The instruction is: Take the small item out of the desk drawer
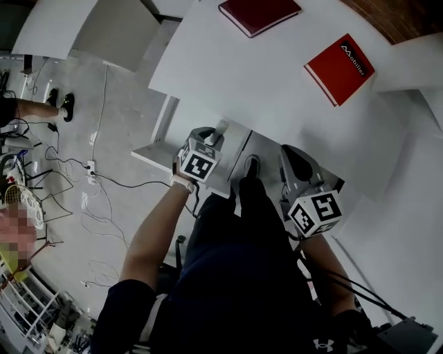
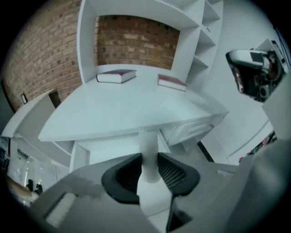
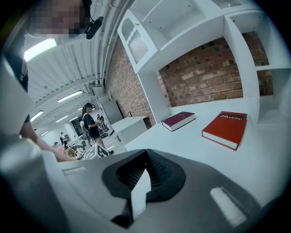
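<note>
A small white cylinder (image 2: 149,148) stands upright between the dark pads of my left gripper (image 2: 149,159), which press on it from both sides. In the head view the cylinder (image 1: 221,128) pokes up from the left gripper (image 1: 211,138), just off the front edge of the white desk (image 1: 277,83). Under that gripper a white drawer box (image 1: 156,153) juts out from beneath the desk. My right gripper (image 1: 294,160) hangs to the right by the desk edge. Its jaws (image 3: 145,154) are shut with nothing between them.
A dark red book (image 1: 259,14) and a bright red book (image 1: 339,68) lie on the desk top. Closed drawer fronts (image 2: 191,129) sit under the desk at the right. Cables (image 1: 90,180) trail over the grey floor at the left, where a person's feet (image 1: 59,104) stand.
</note>
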Motion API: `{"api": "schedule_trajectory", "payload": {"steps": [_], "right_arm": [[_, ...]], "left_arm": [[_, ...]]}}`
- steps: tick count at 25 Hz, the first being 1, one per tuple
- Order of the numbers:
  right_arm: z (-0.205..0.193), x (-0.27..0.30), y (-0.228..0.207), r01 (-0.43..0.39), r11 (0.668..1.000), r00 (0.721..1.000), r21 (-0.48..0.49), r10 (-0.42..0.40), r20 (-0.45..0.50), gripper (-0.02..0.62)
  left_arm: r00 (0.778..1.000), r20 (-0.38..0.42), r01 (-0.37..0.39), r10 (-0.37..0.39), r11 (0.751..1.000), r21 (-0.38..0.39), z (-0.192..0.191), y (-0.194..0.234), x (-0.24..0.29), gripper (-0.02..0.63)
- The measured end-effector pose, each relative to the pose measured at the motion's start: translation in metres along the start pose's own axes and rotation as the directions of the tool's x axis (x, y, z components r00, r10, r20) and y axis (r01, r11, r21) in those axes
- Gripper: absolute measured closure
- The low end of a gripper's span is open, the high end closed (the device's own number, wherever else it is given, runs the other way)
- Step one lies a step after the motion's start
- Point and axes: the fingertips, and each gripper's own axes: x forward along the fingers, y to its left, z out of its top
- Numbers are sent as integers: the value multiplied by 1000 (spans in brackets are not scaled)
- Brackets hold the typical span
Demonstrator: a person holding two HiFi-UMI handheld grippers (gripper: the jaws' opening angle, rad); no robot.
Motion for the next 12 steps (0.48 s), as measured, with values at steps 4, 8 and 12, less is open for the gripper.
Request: {"api": "schedule_trajectory", "payload": {"steps": [4,8,12], "right_arm": [[12,2,4,-18,1000,1000,-23,19,19,592],[19,7,9,-33,999,999,-42,34,35,592],[31,9,16,-52,997,997,-63,55,56,592]], "left_arm": [[992,125,-31,36,999,-41,33,3,-37,482],[972,224,-58,74,996,-74,57,10,-72,482],[944,308,-88,122,989,-120,73,15,-104,482]]}}
